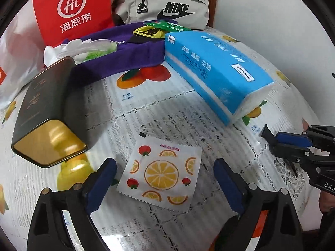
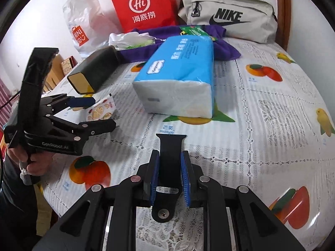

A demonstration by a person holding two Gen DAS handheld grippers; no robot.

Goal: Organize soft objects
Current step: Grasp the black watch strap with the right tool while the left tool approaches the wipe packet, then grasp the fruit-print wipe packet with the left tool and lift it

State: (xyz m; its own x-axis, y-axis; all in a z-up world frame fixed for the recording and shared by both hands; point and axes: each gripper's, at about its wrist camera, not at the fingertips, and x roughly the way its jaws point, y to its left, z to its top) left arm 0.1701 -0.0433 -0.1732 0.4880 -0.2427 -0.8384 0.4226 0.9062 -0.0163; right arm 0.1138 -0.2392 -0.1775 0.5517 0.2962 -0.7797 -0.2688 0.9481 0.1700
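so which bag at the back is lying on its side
The beige nike bag, lying lengthwise; the red bag and the white plastic bag stand upright.

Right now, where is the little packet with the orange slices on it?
In the left wrist view the fruit-print packet lies flat on the tablecloth between the open left tool, with the dark tin to its left and the blue tissue pack beyond.

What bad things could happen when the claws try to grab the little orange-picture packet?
The flat fruit-print packet lies between the open left gripper, so its fingers might slide over it or snag the lacy tablecloth instead. The dark tin lies on its side close by and could get bumped and pushed. The right gripper is already shut on a black strap, so it probably cannot help.
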